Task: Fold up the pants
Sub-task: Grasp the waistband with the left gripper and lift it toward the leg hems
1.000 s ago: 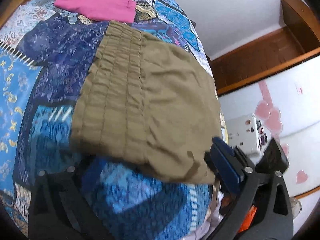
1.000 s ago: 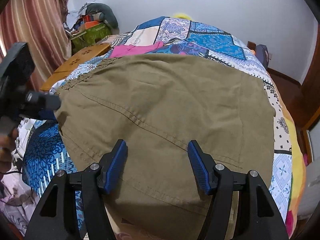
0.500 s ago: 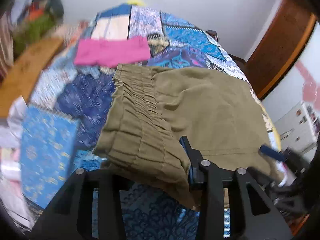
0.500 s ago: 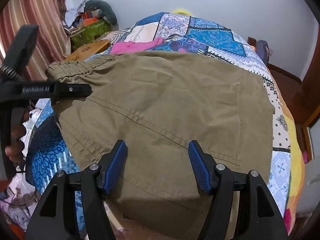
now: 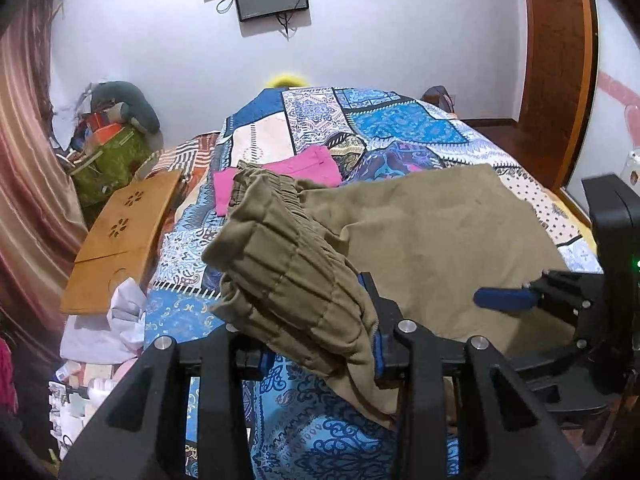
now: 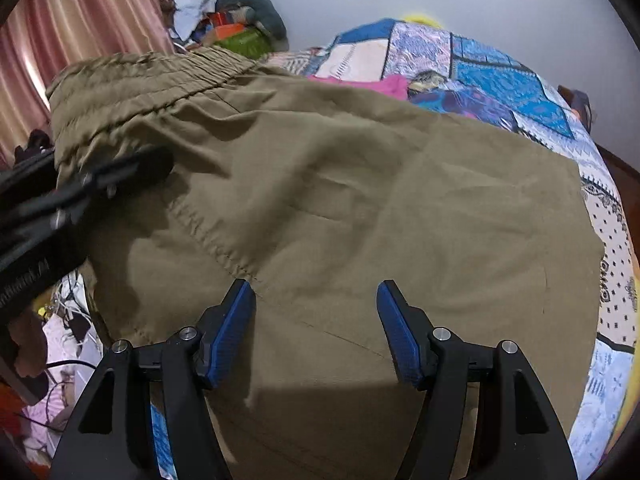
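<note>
The olive pants [image 6: 360,208] lie across the patchwork bedspread [image 5: 400,128], long axis running side to side, with the gathered elastic waistband [image 5: 288,264] at the left end and lifted off the bed. The left gripper [image 5: 320,356] is clamped on that waistband — cloth bunches over its jaws. The right gripper [image 6: 316,320] hovers over the near edge of the pants, jaws wide apart, holding nothing — a pink garment [image 5: 280,176] lies just beyond.
</note>
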`<action>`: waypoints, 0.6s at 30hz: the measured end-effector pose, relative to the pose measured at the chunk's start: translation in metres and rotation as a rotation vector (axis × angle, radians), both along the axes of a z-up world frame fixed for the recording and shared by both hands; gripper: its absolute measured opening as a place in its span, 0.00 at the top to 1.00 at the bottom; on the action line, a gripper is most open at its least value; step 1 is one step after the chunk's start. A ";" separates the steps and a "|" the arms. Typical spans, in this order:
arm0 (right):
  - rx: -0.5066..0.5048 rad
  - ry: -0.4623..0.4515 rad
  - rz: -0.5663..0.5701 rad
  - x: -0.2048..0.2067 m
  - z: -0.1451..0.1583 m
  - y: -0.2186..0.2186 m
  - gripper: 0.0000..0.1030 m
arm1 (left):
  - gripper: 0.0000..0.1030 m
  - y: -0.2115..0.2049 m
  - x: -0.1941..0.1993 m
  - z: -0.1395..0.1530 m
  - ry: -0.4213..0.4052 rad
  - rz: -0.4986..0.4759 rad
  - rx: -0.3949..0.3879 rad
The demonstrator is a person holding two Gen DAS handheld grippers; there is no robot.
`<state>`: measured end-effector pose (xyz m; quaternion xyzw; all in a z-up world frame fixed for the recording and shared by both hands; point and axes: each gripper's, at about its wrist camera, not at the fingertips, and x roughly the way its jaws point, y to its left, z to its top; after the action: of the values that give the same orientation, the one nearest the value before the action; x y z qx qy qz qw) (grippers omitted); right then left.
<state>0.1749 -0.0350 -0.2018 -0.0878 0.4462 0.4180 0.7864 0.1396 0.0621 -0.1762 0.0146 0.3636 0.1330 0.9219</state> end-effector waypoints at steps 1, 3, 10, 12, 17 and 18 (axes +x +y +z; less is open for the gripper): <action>0.013 0.018 -0.010 0.001 0.001 -0.005 0.40 | 0.66 -0.002 0.001 0.004 -0.008 -0.005 0.003; 0.025 0.019 -0.039 0.002 0.005 -0.017 0.40 | 0.66 -0.008 0.001 0.012 -0.031 -0.014 0.010; -0.036 -0.054 -0.229 -0.003 0.010 -0.111 0.40 | 0.68 -0.038 0.006 0.038 -0.091 -0.083 0.035; -0.107 -0.070 -0.286 -0.006 0.004 -0.135 0.40 | 0.68 -0.048 0.009 0.045 -0.100 -0.110 0.034; -0.102 -0.019 -0.369 -0.011 -0.011 -0.183 0.38 | 0.70 -0.074 0.021 0.057 -0.108 -0.178 0.033; -0.087 0.004 -0.384 -0.010 -0.016 -0.186 0.34 | 0.70 -0.080 0.024 0.058 -0.107 -0.187 0.032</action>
<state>0.1644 -0.2215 -0.2174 -0.0343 0.4739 0.2410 0.8463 0.1637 -0.0177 -0.1183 0.0561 0.3089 0.0527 0.9480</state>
